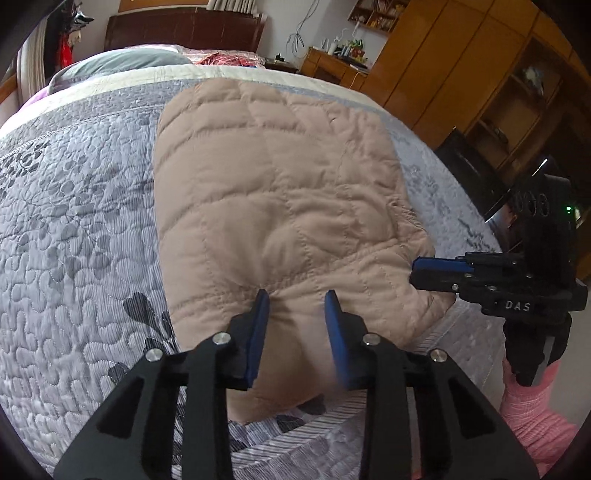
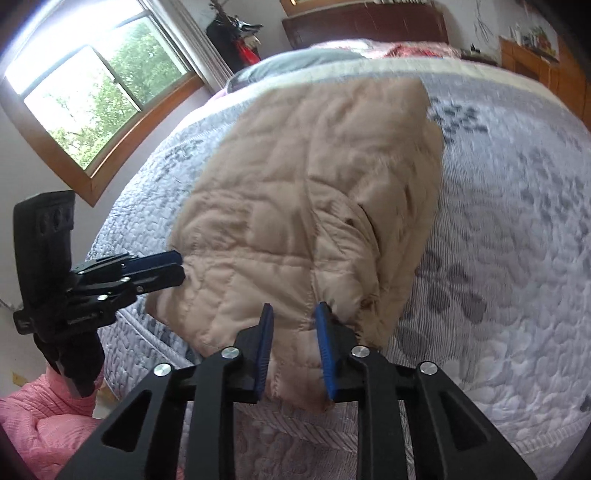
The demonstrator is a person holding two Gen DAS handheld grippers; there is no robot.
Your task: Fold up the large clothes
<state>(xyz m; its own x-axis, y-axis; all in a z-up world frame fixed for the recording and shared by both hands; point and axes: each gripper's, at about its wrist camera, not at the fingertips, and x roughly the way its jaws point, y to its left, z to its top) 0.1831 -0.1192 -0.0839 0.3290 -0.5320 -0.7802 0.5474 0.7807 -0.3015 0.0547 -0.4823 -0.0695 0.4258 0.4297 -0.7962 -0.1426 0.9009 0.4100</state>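
On the bed, near edge: inspection findings as follows.
Jacket: beige quilted jacket (image 1: 273,192) lies on the grey patterned bedspread (image 1: 74,221), running from the near edge toward the far headboard (image 1: 184,31); near end bunched and lifted.
Left gripper: left gripper (image 1: 297,306) has its blue pads at a narrow gap, with a fold of the jacket's near hem rising between them; the pads appear to press the cloth.
Right gripper: right gripper (image 2: 293,317) is likewise narrow, pads on either side of a seam at the jacket's near right corner, cloth pinched between.
Relation: both grippers sit at the near edge, left and right corners, apart from each other.
Person: pink knitted sleeve (image 1: 532,417) visible below the right gripper's handle.
Surroundings: window (image 2: 92,96) far left; wooden cabinets (image 1: 480,74) far right; grey pillow (image 1: 122,62) by the headboard.
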